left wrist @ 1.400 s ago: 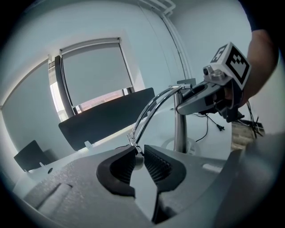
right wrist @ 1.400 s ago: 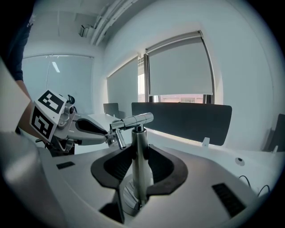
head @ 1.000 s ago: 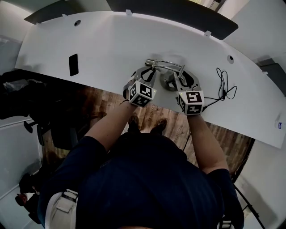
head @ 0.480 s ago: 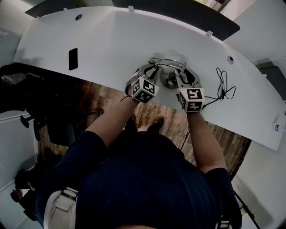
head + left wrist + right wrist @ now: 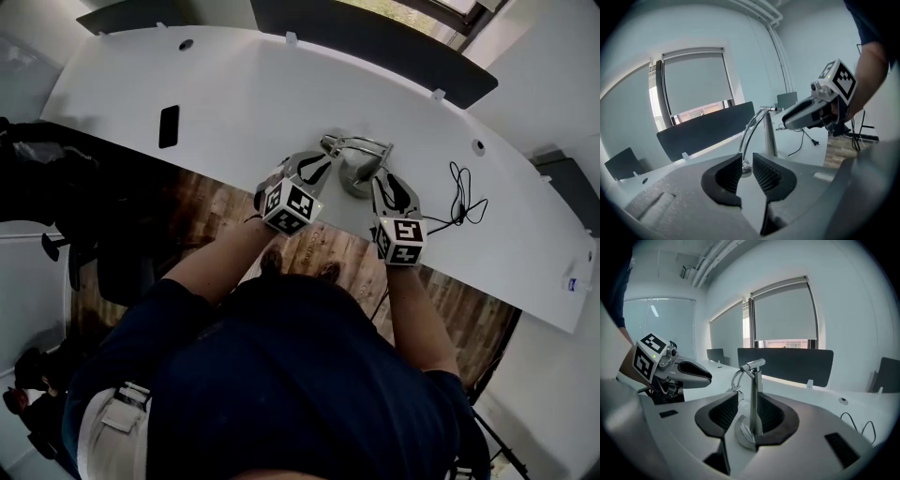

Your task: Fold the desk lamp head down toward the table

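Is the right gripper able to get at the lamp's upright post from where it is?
Likely yes: the post stands between the right gripper's opening jaws, untouched by the pads, with nothing in the way.

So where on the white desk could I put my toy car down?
Biggest bare patch: between the black rectangle and the lamp. Also bare: behind the lamp up to the dark screen, and right of the black cable. Crowded: the near edge, where the left gripper and right gripper, jaws opening around the lamp's post, flank the lamp.
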### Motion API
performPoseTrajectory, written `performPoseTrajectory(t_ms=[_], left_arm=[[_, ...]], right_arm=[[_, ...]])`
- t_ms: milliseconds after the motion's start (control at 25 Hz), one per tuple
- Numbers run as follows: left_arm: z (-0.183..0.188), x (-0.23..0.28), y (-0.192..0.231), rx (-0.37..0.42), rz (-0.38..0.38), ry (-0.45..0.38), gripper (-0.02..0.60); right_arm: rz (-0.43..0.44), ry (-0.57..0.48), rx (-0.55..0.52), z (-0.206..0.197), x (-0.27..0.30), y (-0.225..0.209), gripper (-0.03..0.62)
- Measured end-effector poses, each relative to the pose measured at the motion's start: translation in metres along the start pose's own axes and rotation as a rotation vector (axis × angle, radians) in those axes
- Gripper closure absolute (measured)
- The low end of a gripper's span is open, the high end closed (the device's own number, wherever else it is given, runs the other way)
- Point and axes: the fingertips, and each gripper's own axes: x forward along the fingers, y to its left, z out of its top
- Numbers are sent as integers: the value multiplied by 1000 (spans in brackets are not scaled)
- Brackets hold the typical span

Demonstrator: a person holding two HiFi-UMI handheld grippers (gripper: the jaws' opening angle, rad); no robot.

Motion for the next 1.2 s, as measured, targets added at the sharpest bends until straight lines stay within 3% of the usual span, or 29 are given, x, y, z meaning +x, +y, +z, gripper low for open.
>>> performPoseTrajectory(t_ms=[240,520,760,1200], left_arm=[[61,-72,-9,-61,-34,-184,524],[120,-142,-23,-144,-130,-367,574],[112,-163,-33,-211,-149,-380,575],[97,-177,-57,-204,-219,-371,575]], right_arm=[[86,-87,60,31,-47,57,476],[153,-231,95,82,-101,96,521],[176,-284,63,101,-118,125,570],[184,-276,67,86,-127,143,584]])
